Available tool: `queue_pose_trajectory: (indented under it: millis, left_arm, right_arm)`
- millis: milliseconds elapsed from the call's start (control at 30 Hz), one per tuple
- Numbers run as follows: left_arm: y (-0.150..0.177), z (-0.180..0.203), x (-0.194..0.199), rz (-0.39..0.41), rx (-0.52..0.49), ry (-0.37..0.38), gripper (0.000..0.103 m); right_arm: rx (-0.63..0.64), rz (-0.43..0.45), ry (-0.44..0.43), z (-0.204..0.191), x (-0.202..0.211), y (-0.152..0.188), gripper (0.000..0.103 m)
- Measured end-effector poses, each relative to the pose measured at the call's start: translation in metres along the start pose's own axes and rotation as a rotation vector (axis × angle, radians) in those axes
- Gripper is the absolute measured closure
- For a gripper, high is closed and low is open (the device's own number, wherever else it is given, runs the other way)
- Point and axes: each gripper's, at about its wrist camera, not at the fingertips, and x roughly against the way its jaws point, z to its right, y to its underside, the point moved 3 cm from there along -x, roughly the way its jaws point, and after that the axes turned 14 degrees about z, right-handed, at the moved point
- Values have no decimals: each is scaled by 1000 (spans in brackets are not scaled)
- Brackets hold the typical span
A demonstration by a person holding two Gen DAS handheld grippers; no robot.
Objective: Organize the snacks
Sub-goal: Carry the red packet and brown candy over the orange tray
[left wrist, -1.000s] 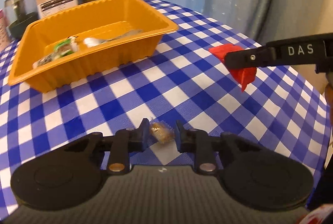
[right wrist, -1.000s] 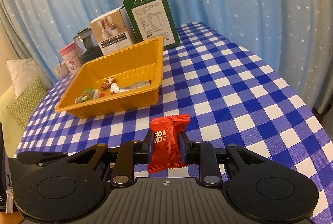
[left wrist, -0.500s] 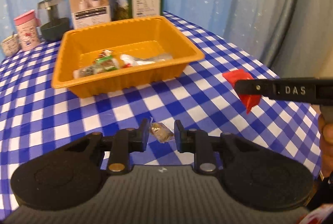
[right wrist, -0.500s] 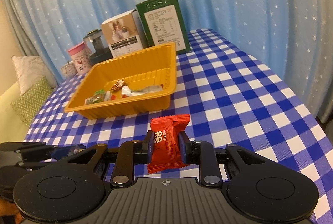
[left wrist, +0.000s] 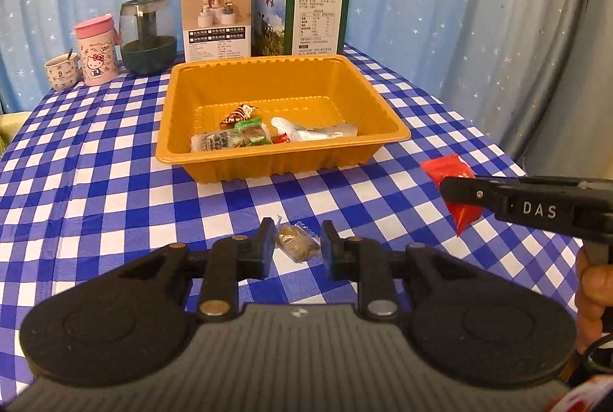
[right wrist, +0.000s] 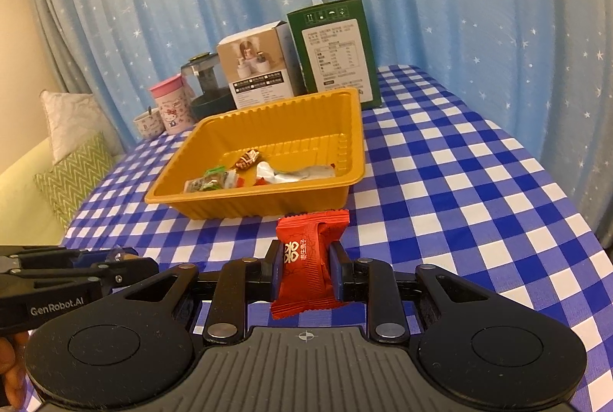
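My left gripper (left wrist: 298,244) is shut on a small brown candy in clear wrap (left wrist: 297,242), held above the checked tablecloth in front of the orange tray (left wrist: 283,164). My right gripper (right wrist: 306,270) is shut on a red snack packet (right wrist: 312,251), which stands upright between its pads. In the left wrist view it reaches in from the right, with the red packet (left wrist: 448,168) at its tip. Several wrapped snacks (left wrist: 245,138) lie on the tray's floor. In the right wrist view the left gripper (right wrist: 95,264) shows at the lower left.
Behind the tray stand a green box (left wrist: 316,17), a white box (left wrist: 216,19), a dark jar (left wrist: 147,36), a pink cup (left wrist: 95,50) and a small cup (left wrist: 61,71). A blue starred curtain hangs behind. Cushions (right wrist: 72,159) lie left of the table. The table's edge (right wrist: 574,212) falls away on the right.
My left gripper has risen and rolled level, still holding the candy, so the tray now sits farther off and square in view. The right gripper with the red packet has shifted slightly.
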Motion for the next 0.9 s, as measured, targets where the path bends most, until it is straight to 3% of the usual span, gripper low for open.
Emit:
queue_pose_trajectory:
  millis: [467, 900]
  left_arm:
    - [-28, -10, 0, 62, 12, 3, 81]
    - [-72, -29, -24, 129, 16, -5, 81]
  right_arm:
    - [42, 67, -13, -14, -3, -23, 77]
    - [31, 120, -15, -26, -34, -56, 77]
